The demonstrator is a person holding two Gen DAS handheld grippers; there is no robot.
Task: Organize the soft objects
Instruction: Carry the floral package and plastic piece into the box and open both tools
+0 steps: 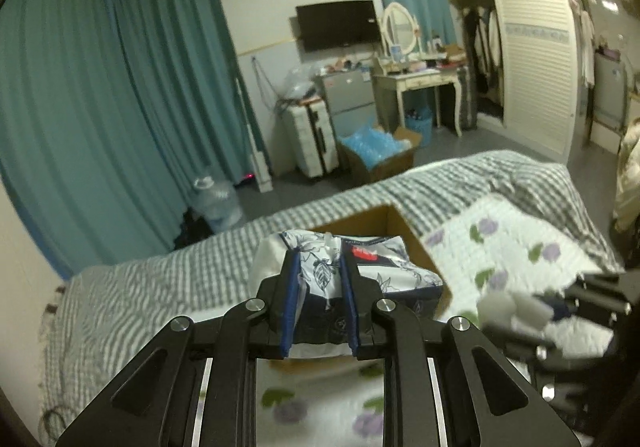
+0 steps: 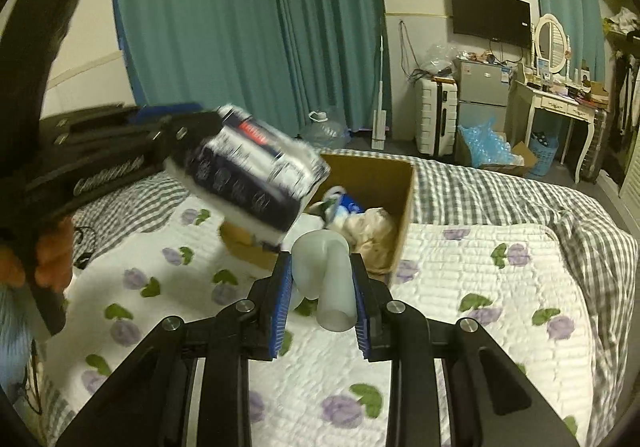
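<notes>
- A bedroom with teal curtains: a bed [image 2: 500, 183] under a grey checked cover, a white quilt with purple flowers [image 2: 460, 287] spread over it, and on that an open cardboard box [image 2: 402, 207] which already holds a pale plush toy [image 2: 370, 229] and something blue and white I cannot identify.
- The left gripper [image 1: 318, 287] pinches a soft tissue pack [image 1: 372, 271] — blue floral wrap, red label — by one end, and holds it in the air over the near-left edge of the box.
- From the right wrist view the tissue pack's long axis slopes down and away from the left gripper toward the box mouth, its free end lowest and blurred with motion.
- The right gripper [image 2: 320, 287] is pressed on a translucent grey soft piece [image 2: 324, 267] with a tube-like stem, just in front of the box. The stem's axis tilts, open end toward the camera and low; the bulbous end points toward the box.
- Risks, as I judge them: the tissue pack is gripped at one end only, so it may swing or slip out; released here it could catch the box's near wall and fall onto the quilt.
- The two grippers are near each other — both reaching for the box at once could make them collide.
</notes>
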